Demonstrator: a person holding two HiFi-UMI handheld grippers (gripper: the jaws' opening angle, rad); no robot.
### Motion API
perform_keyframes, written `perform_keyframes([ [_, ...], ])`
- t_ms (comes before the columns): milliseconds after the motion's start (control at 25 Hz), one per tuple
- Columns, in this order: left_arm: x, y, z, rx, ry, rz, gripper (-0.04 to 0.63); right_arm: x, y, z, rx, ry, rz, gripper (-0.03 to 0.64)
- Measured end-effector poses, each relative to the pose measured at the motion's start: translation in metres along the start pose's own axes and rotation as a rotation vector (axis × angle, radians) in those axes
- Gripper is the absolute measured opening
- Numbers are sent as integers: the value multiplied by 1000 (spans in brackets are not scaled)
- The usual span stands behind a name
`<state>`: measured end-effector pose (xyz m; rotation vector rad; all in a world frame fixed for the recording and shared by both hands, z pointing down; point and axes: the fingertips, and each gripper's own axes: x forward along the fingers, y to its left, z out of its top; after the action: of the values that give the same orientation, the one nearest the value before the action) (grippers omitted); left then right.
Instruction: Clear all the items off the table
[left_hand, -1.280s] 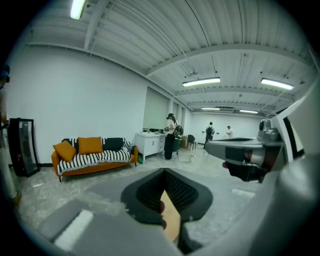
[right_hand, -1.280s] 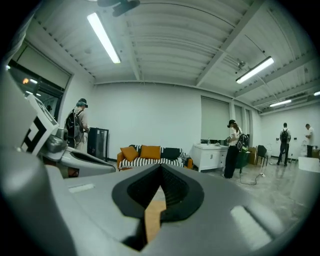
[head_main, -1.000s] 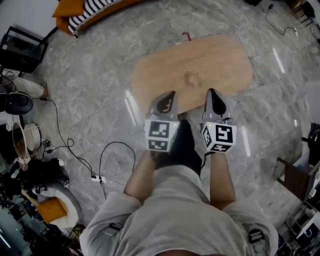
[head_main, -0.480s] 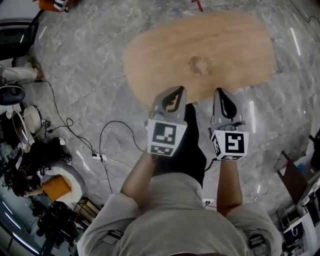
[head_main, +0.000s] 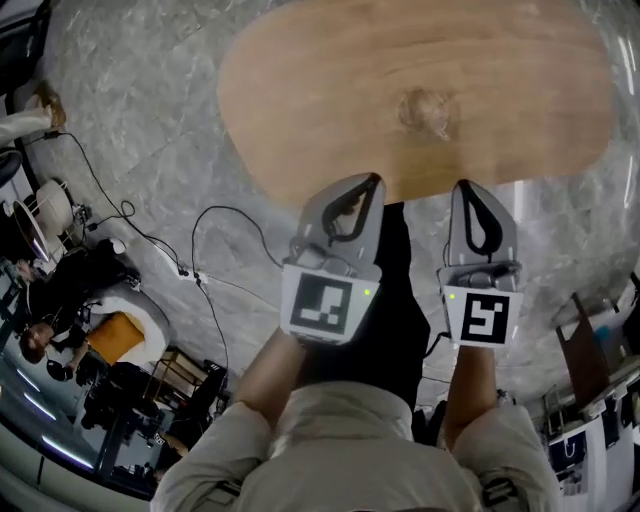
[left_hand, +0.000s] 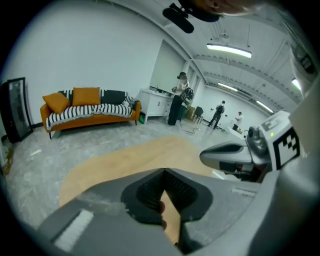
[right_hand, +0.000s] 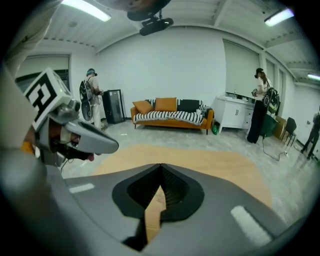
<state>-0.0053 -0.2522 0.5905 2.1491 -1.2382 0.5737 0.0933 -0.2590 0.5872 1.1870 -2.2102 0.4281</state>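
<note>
Both tongs are shut with nothing between them. In the left gripper view the left tongs (left_hand: 164, 171) show their ribbed pads meeting at the tip, and in the right gripper view the right tongs (right_hand: 160, 166) look the same, with only a narrow slit lower down through which wood shows. From the head view the left tongs (head_main: 368, 185) and right tongs (head_main: 468, 188) point forward side by side, a little apart, their tips over the near edge of the surface (head_main: 330, 90). Whether either tip touches the wood cannot be told. The surface is an oval wooden top on a grey marble floor (head_main: 130, 130), with a darker knot-like patch (head_main: 428, 108) near its middle, just beyond the tips. Each gripper view catches the other tongs alongside, over the same surface (right_hand: 210, 162). An orange sofa (right_hand: 172, 114) with striped cushions stands by the far wall.
</note>
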Motion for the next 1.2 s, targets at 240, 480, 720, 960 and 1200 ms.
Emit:
perform_keyframes([
  [240, 44, 6, -24, -12, 59, -33, 20, 38, -8, -41, -65, 140, 10, 6],
  [480, 64, 16, -55, -1, 153, -32, 20, 50, -23, -70, -111, 238, 28, 6],
  [720, 83, 14, -75, -50, 195, -44, 20, 66, -31, -85, -109, 265, 37, 6],
  [960, 99, 11, -83, -79, 230, -46, 20, 77, -42, -103, -164, 298, 34, 8],
  [1200, 109, 14, -83, -51, 291, -76, 20, 90, -35, -128, -232, 380, 111, 145],
])
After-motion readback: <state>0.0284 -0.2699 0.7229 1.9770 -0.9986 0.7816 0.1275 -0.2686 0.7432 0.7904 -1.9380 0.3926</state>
